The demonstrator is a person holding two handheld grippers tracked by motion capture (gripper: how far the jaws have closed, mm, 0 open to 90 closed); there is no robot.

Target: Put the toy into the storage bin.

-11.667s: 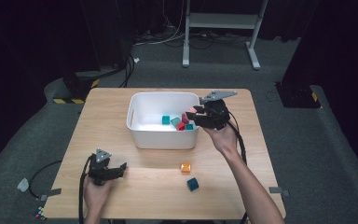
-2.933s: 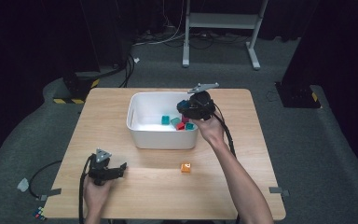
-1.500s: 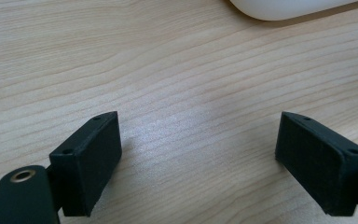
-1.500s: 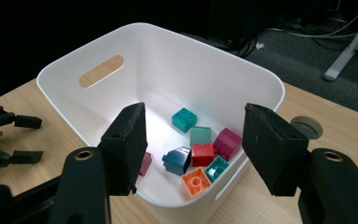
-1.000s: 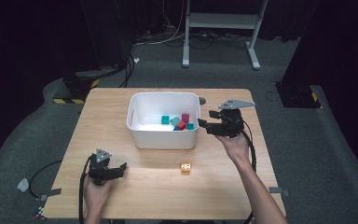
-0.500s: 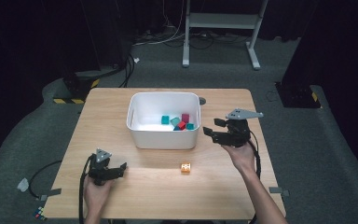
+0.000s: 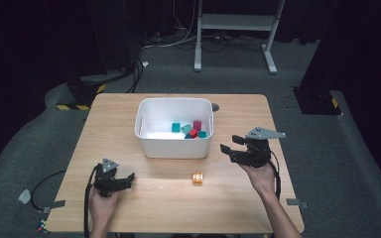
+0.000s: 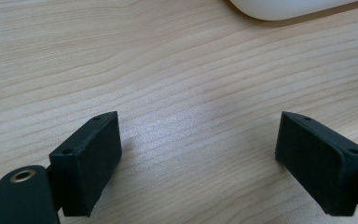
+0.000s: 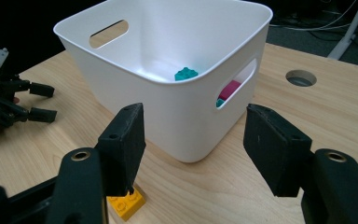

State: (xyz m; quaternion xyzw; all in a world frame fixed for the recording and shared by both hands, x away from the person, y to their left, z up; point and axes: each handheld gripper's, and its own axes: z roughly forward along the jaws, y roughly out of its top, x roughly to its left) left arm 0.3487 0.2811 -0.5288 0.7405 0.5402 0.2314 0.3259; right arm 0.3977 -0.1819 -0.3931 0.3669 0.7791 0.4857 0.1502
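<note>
The white plastic bin (image 7: 174, 128) stands on the wooden tabletop (image 7: 129, 106), toward its far middle, and serves as the landmark here. Inside the bin lie small toy bricks: teal ones (image 7: 176, 127), a dark pink one (image 7: 197, 125) and a red one (image 7: 193, 133), gathered against its right wall. In the right gripper view a teal brick (image 9: 185, 73) lies on the bin's floor and a pink brick (image 9: 230, 88) shows through the handle slot.

The orange toy brick (image 7: 197, 178) lies alone on the tabletop, in front of the bin's near right corner and apart from it. In the right gripper view this brick (image 9: 126, 202) sits low between the bin and the camera, partly hidden behind one jaw.

The right gripper (image 7: 232, 150) is held to the right of the bin, near its front right corner, jaws pointing toward the bin. Its jaws stand wide apart with nothing between them.

The left gripper (image 7: 124, 179) rests low in front of the bin's near left corner, well apart from the orange brick. Its jaws are also spread wide over bare wood, gripping nothing.
</note>
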